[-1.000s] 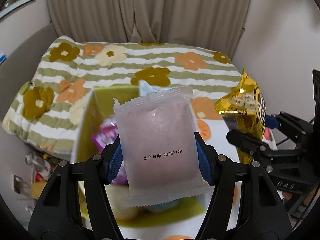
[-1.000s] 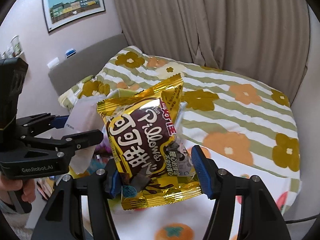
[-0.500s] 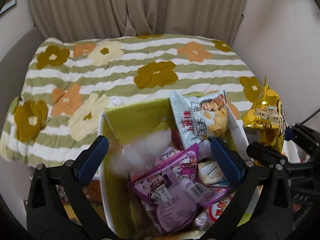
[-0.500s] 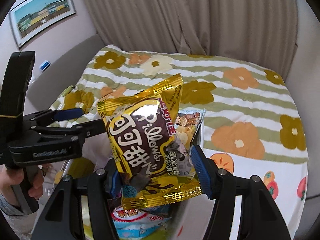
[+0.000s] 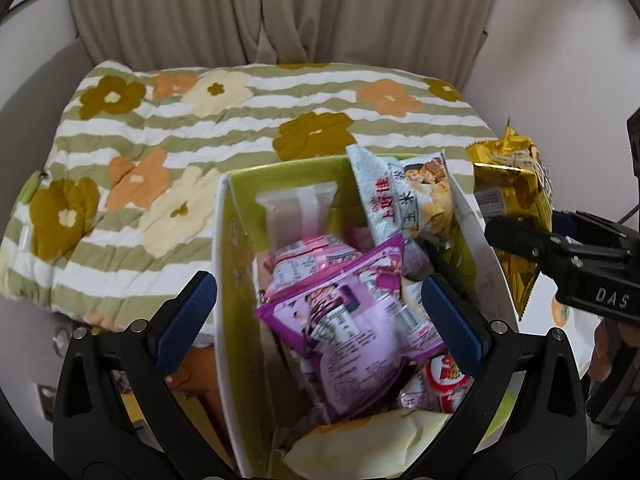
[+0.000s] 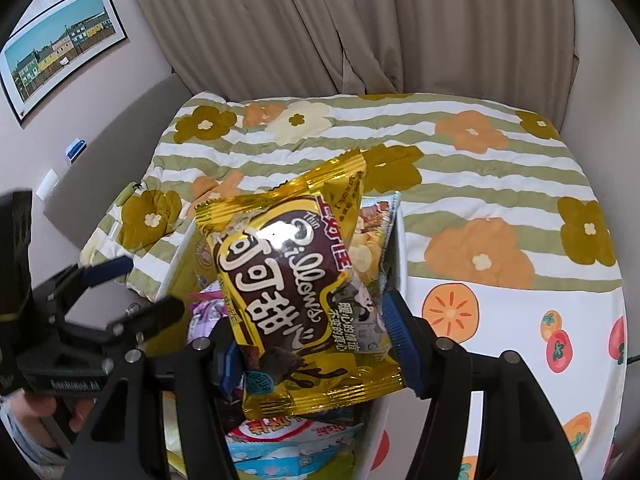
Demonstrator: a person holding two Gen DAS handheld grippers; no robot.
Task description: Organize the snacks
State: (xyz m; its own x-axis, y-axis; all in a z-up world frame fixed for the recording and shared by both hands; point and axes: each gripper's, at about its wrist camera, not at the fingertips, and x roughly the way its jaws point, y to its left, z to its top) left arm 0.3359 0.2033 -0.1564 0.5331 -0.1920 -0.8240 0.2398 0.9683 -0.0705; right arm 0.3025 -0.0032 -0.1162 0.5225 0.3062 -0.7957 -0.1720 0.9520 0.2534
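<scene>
The green-lined white storage box (image 5: 224, 280) already holds many snack packets, the pale pink sealed pouch (image 5: 298, 210) included; the left hand-held gripper (image 5: 320, 312) stands spread and empty above it; the right hand-held gripper (image 6: 316, 344) pinches the gold foil chocolate-snack bag (image 6: 300, 280) over the box, not yet dropped in.

The gold snack bag (image 6: 298, 292) is glossy foil that catches the light, and the purple packet (image 5: 352, 320) in the box (image 5: 224, 264) is shiny plastic film. The quilt (image 5: 168, 128) is soft, puckered matt cloth, the curtain (image 6: 320, 24) plain woven fabric. The gripper pads (image 5: 186, 320) look like ribbed blue rubber on matt black plastic.
</scene>
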